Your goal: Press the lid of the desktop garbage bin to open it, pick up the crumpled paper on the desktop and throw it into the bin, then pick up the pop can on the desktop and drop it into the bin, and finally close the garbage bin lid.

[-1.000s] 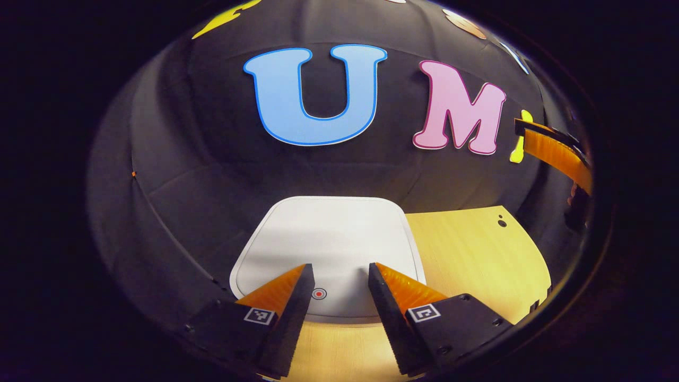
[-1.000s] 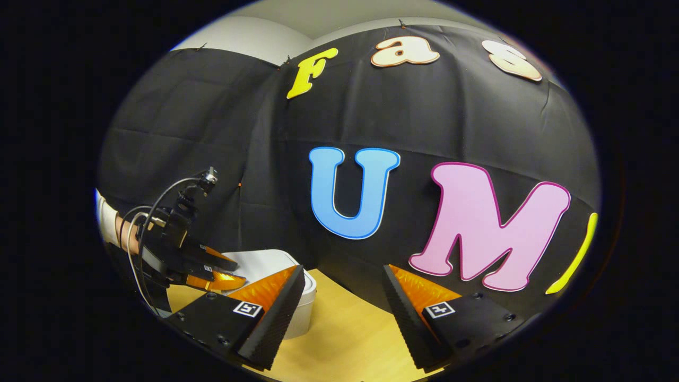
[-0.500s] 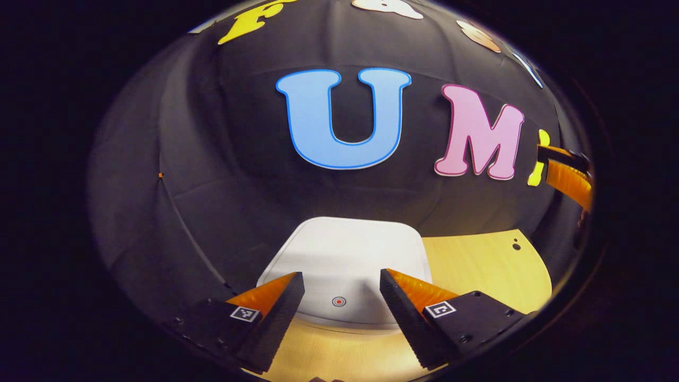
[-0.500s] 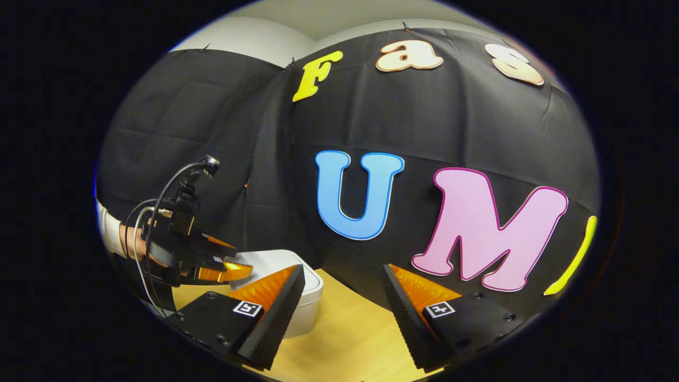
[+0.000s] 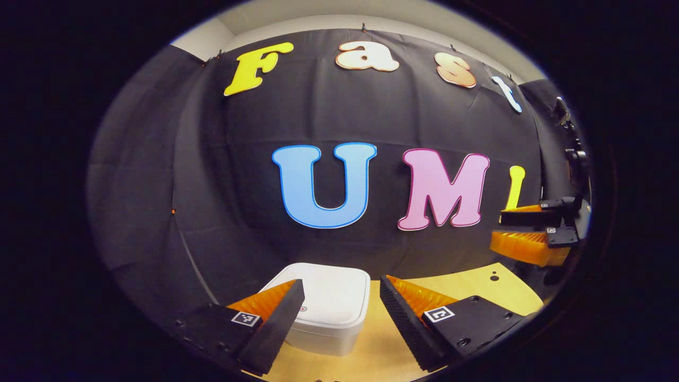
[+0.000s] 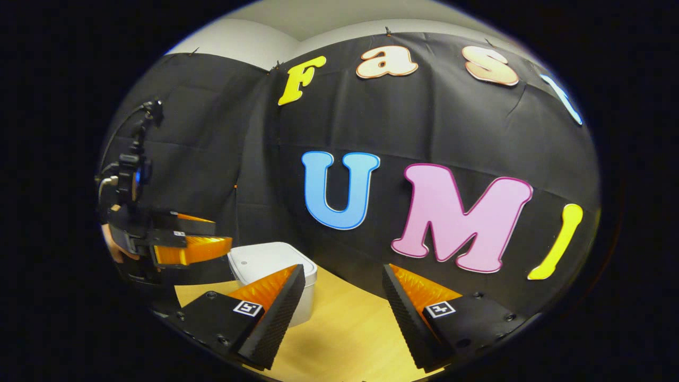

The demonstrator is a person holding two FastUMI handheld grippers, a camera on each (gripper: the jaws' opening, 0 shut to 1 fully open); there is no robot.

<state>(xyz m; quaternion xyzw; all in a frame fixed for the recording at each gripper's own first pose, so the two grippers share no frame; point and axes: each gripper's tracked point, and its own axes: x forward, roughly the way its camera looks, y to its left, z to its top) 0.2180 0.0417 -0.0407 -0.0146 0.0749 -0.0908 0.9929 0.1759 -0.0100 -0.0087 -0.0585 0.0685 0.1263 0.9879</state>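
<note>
The left gripper (image 5: 342, 286) is hanging above the wooden desktop (image 5: 467, 284) with its two fingers spread wide apart and nothing between them. The white garbage bin (image 5: 331, 313) is sitting just ahead of and below those fingers, its lid (image 5: 334, 294) lying flat and closed, with a small round button mark near the lid's front edge, peeking out beside the left finger. Seen from the right gripper view, that same gripper (image 6: 207, 249) is floating off to the left, raised above the bin (image 6: 270, 265) and not touching it, and a bit of the holding hand (image 6: 112, 249) is showing behind it. The right gripper (image 6: 342, 278) is also standing open and empty, its fingers well apart over bare desktop (image 6: 345, 339), with the bin lying ahead and to its left, partly hidden behind its left finger. In the left gripper view the right gripper (image 5: 517, 236) is hovering far out to the right, above the desktop's edge.
</note>
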